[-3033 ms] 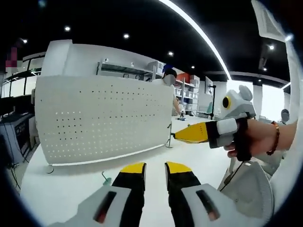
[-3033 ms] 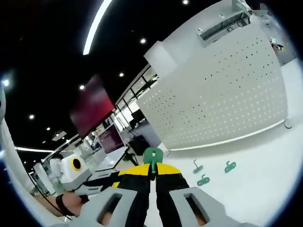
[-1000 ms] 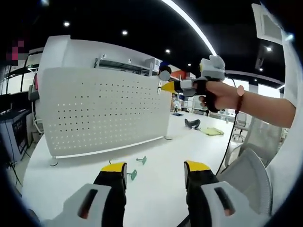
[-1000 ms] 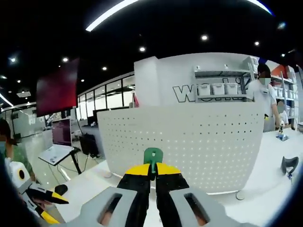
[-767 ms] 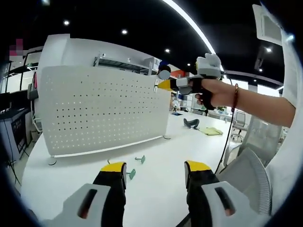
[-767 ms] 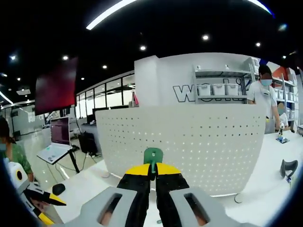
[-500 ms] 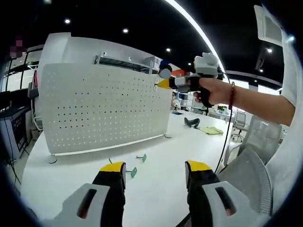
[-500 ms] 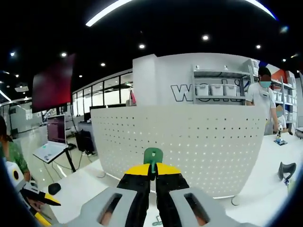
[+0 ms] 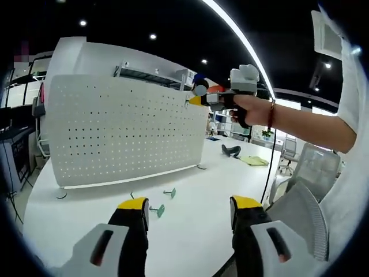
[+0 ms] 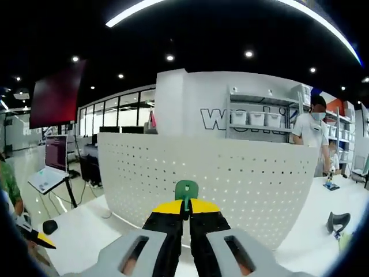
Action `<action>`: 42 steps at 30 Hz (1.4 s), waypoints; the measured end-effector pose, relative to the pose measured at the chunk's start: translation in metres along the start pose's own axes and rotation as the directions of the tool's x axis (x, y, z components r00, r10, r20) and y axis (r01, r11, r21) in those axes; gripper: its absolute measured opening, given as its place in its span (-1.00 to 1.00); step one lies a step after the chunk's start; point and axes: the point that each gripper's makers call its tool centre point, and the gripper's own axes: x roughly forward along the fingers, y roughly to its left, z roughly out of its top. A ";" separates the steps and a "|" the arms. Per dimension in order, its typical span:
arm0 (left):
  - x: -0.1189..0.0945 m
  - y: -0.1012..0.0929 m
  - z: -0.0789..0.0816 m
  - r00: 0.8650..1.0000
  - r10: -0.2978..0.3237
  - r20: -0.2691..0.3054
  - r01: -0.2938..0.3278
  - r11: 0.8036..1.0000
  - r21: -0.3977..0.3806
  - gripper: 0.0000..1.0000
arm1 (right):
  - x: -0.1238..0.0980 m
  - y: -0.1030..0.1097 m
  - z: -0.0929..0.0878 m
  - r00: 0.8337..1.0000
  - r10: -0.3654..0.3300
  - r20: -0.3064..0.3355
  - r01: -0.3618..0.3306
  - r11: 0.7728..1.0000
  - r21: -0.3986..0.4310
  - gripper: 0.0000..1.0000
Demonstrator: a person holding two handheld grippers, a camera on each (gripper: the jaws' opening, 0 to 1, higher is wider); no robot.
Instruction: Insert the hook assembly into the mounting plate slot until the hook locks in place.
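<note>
We had the right gripper clamped on the green hook, its stem upright between the jaws, and the white perforated mounting plate stood straight ahead of it, near its upper edge. Our left gripper hung with jaws apart over the table, where spare hooks lay, so the right was nearer

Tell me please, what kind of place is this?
Probably an open-plan office or lab showroom: a white storage shelf with bins stands against a wall, an open laptop on a stand sits at the left, and a white perforated metal panel stands on a white table.
</note>
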 end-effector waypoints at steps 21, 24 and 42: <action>0.002 0.004 -0.003 1.000 0.001 0.004 0.000 0.999 -0.032 0.19 | 0.033 -0.024 0.004 0.998 -0.058 -0.005 0.057 0.998 -0.037 -0.97; 0.004 0.004 -0.003 1.000 -0.003 0.001 0.003 1.000 -0.031 0.19 | 0.038 -0.027 0.004 0.998 -0.061 -0.009 0.060 0.997 -0.040 -0.97; 0.005 0.006 0.000 1.000 -0.016 0.000 0.016 0.999 -0.028 0.20 | 0.056 -0.043 0.010 0.996 -0.086 -0.012 0.085 0.996 -0.027 -0.97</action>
